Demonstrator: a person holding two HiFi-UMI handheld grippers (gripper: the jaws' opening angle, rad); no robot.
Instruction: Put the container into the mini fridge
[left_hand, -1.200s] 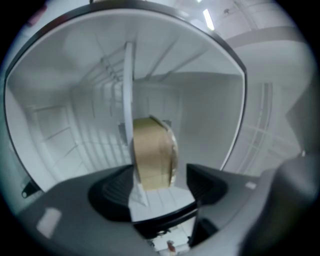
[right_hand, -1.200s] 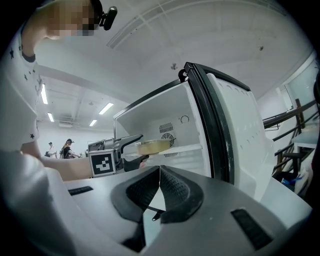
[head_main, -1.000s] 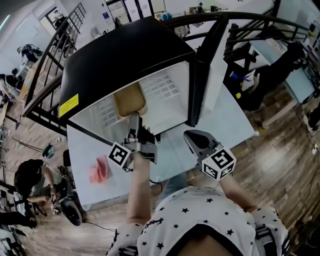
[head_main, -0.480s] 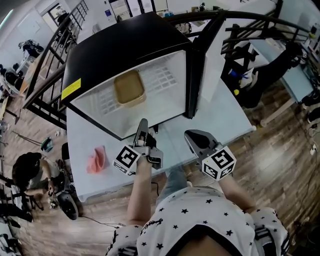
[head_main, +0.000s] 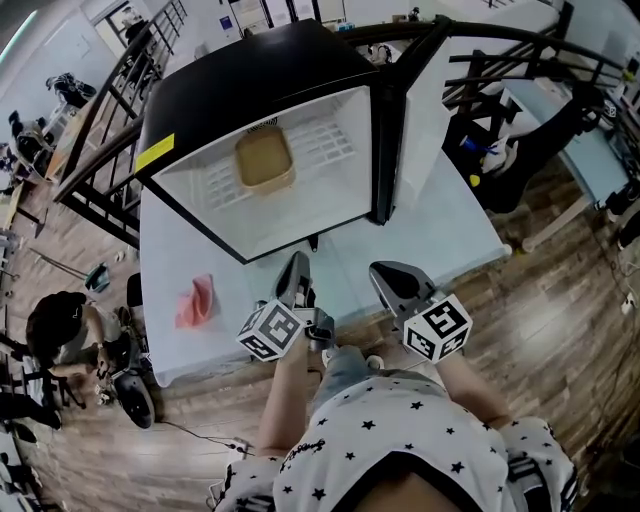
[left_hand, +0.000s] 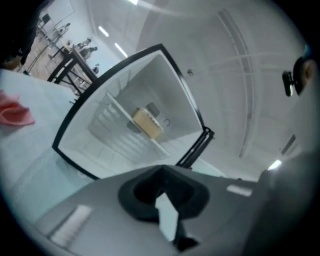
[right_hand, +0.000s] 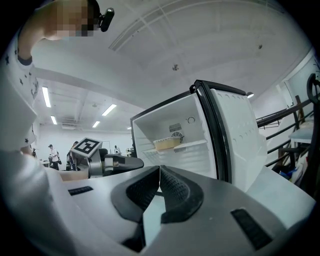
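The tan container (head_main: 264, 160) rests on the wire shelf inside the open mini fridge (head_main: 250, 90); it also shows in the left gripper view (left_hand: 148, 123) and the right gripper view (right_hand: 166, 144). My left gripper (head_main: 296, 268) hovers over the table in front of the fridge, well short of the container. Its jaws have just been closing and are shut with nothing between them (left_hand: 161, 171). My right gripper (head_main: 384, 276) floats beside it, shut and empty (right_hand: 159, 168).
The fridge door (head_main: 420, 110) stands open to the right. A pink cloth (head_main: 195, 303) lies on the pale blue table (head_main: 440, 220) at the left. Black railings and a seated person (head_main: 60, 345) surround the table.
My left gripper has drawn back out of the fridge toward me, rolled and shut. The container stays on the shelf. The right gripper has hardly shifted in the view.
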